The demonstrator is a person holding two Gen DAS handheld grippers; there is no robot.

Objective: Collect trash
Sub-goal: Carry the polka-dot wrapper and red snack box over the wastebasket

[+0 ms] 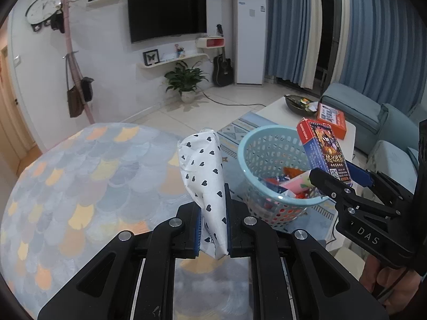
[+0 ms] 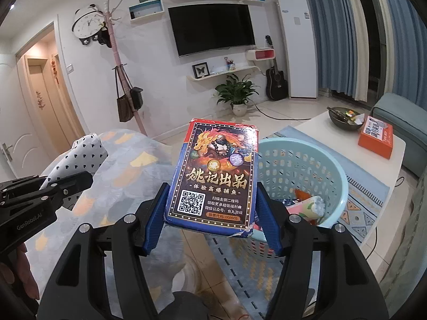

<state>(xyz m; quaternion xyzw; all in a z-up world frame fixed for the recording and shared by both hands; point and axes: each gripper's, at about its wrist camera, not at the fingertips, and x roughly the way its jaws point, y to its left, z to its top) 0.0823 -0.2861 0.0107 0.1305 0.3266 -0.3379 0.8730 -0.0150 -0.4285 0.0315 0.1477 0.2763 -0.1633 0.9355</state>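
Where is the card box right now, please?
The card box is clamped in the right gripper, held beside the blue basket, near its rim.

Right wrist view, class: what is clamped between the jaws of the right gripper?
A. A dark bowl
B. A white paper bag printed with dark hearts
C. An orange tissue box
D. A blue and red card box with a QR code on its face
D: the card box sits squeezed between the blue pads of the right gripper, beside the blue basket; the left gripper holds the heart-print bag.
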